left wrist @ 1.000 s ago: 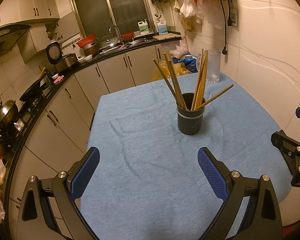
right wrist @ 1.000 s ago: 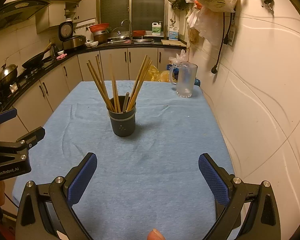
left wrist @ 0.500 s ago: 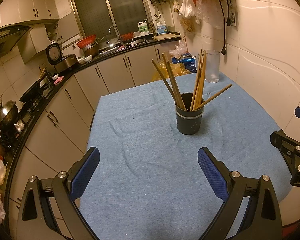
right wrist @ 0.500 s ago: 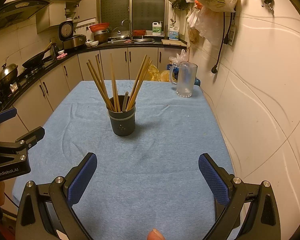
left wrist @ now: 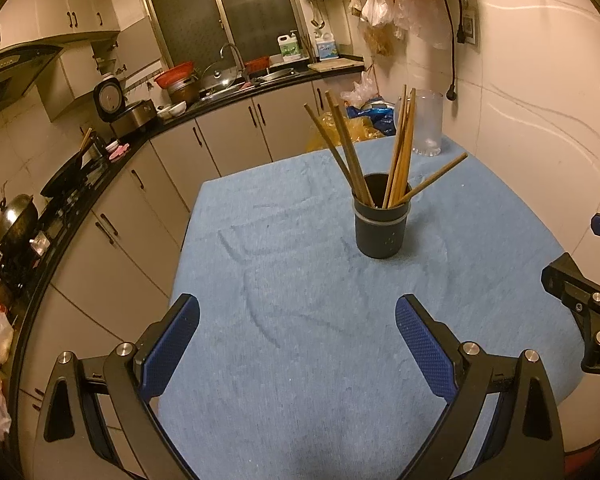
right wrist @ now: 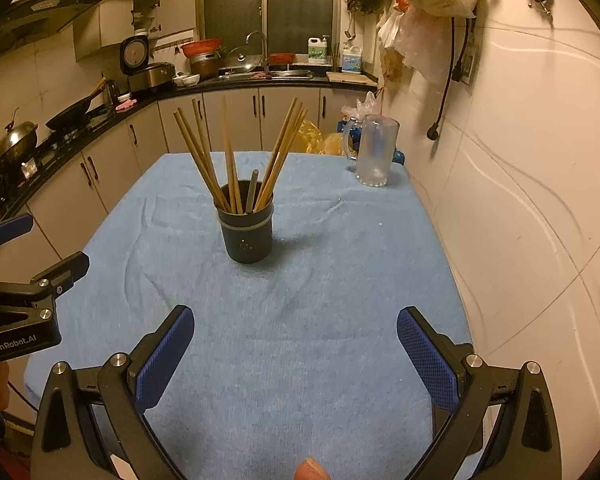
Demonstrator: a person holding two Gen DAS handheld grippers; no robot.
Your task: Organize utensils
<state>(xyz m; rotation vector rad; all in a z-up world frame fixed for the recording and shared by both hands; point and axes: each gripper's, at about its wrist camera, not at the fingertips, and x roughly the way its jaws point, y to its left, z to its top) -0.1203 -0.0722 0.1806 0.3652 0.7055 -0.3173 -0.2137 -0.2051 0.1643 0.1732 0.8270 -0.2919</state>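
Observation:
A dark grey cylindrical holder [left wrist: 381, 227] [right wrist: 247, 231] stands upright on the blue cloth near the table's middle. Several wooden chopsticks [left wrist: 402, 148] [right wrist: 204, 160] fan out of it, and a short grey stick leans inside it in the right wrist view. My left gripper [left wrist: 296, 344] is open and empty, held back from the holder at the table's near side. My right gripper [right wrist: 296, 344] is also open and empty, a similar distance short of the holder. Each gripper shows at the edge of the other's view.
A frosted glass mug [right wrist: 374, 150] [left wrist: 427, 122] stands at the table's far right corner by the wall. The blue cloth [right wrist: 340, 272] covers the table. Kitchen counters with a wok [right wrist: 76, 114], pots and a sink run along the left and back.
The left wrist view has drifted slightly, so the holder sits a little higher and further away. The right gripper has barely moved. Both stay open.

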